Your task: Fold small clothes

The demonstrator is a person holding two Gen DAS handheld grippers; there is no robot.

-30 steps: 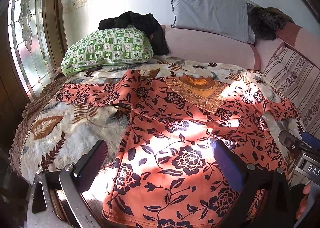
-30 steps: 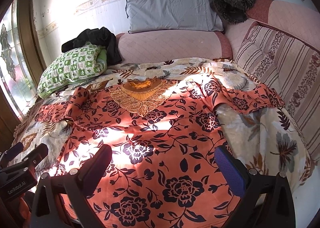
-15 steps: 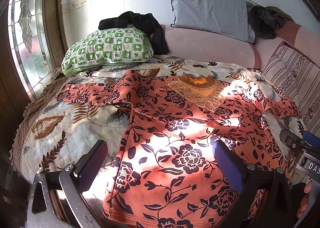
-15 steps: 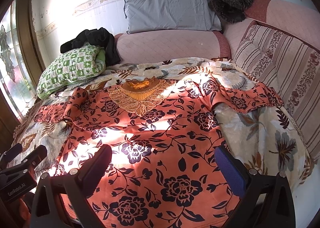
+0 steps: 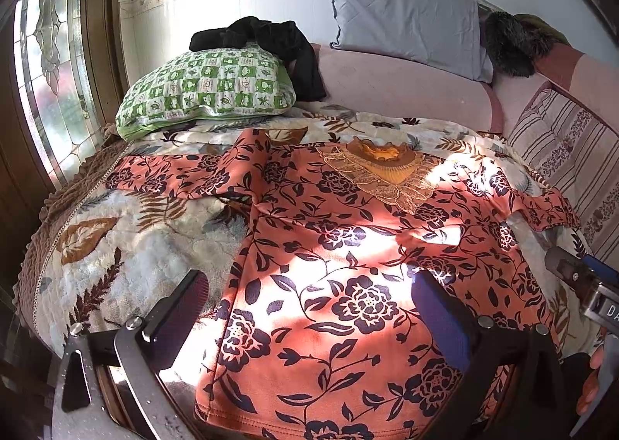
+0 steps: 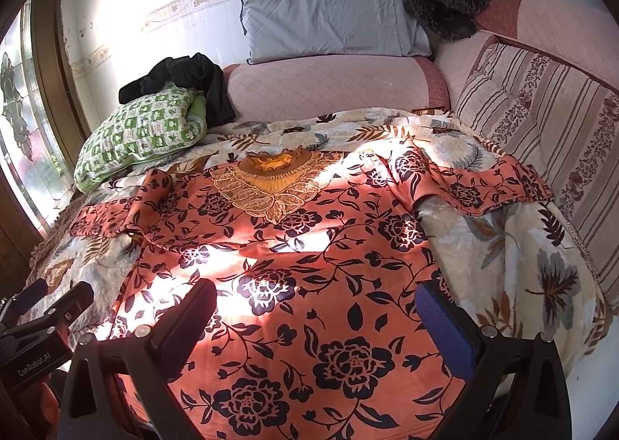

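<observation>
Barely a drift since a second ago: both cameras have edged slightly nearer the bed. Left gripper (image 5: 309,308) hangs wide open, empty, over the hem at 6 o'clock of the orange floral top (image 5: 348,246) (spread flat on the leafy blanket (image 5: 127,246)). Right gripper (image 6: 317,320), jaws equally wide, holds nothing.

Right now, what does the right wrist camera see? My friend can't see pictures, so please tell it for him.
An orange top with dark flowers lies spread flat on a leafy blanket, sleeves out to both sides. The open right gripper hovers over its lower part, holding nothing. Behind are a green checked pillow and a grey pillow.
</observation>
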